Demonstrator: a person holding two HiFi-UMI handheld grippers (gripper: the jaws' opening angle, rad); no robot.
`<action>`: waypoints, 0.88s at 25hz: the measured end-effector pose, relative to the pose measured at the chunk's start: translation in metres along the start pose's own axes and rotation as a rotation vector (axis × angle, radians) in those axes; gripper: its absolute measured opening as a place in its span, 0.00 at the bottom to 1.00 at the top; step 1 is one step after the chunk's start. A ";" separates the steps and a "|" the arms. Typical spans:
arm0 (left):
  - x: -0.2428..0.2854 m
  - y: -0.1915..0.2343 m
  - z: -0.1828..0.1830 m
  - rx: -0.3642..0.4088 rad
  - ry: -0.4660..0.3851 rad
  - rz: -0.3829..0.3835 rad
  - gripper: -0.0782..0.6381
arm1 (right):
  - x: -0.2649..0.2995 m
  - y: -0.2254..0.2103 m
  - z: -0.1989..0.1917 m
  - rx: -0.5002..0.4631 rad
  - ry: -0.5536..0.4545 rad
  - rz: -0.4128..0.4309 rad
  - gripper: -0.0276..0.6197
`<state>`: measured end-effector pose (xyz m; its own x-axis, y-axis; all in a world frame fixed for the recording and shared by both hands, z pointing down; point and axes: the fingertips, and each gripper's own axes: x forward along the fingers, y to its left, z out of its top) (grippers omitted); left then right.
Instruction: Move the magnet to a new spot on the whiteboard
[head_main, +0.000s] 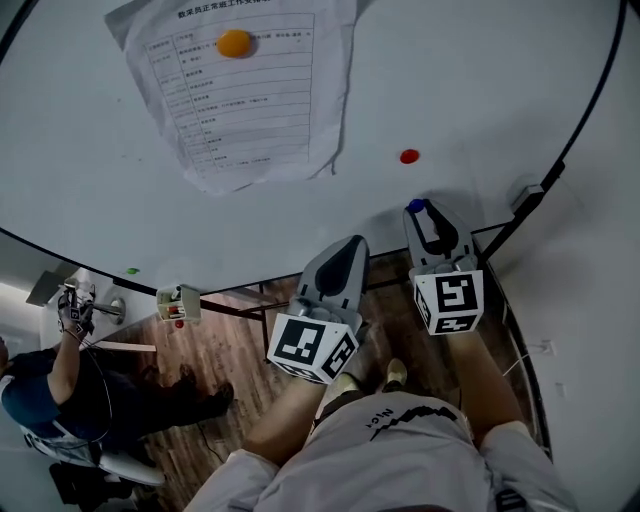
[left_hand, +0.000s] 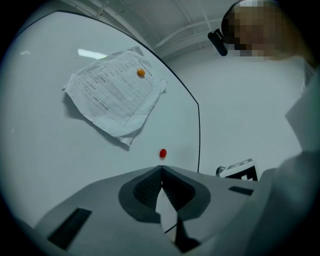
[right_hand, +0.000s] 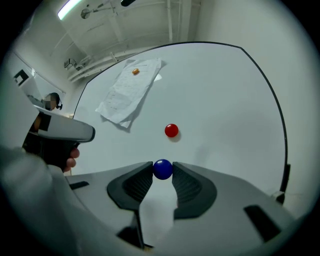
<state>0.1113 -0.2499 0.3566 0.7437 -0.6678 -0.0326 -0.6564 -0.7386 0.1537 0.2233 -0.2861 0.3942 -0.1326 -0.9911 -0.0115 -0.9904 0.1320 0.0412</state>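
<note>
My right gripper is shut on a round blue magnet, held at its jaw tips just off the whiteboard; in the head view the blue magnet shows at the tip of the right gripper. A red magnet sits on the board a little beyond it, also the red magnet. My left gripper is shut with nothing in it and hangs lower left of the right one, the left gripper.
An orange magnet pins a printed paper sheet to the upper left of the board. A marker tray hangs at the board's lower edge. A seated person is at lower left on the wooden floor.
</note>
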 end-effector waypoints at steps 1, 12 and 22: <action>0.000 0.000 -0.002 0.004 0.006 0.002 0.12 | 0.002 -0.002 -0.005 0.004 0.005 -0.006 0.24; -0.001 0.001 -0.003 0.023 0.007 0.047 0.12 | 0.023 -0.012 -0.029 -0.016 0.029 -0.011 0.24; 0.002 0.004 -0.011 0.027 0.025 0.064 0.12 | 0.037 -0.018 -0.041 -0.018 0.042 -0.031 0.24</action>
<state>0.1115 -0.2535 0.3679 0.7031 -0.7111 0.0015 -0.7054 -0.6972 0.1280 0.2383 -0.3255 0.4340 -0.0999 -0.9946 0.0287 -0.9930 0.1014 0.0599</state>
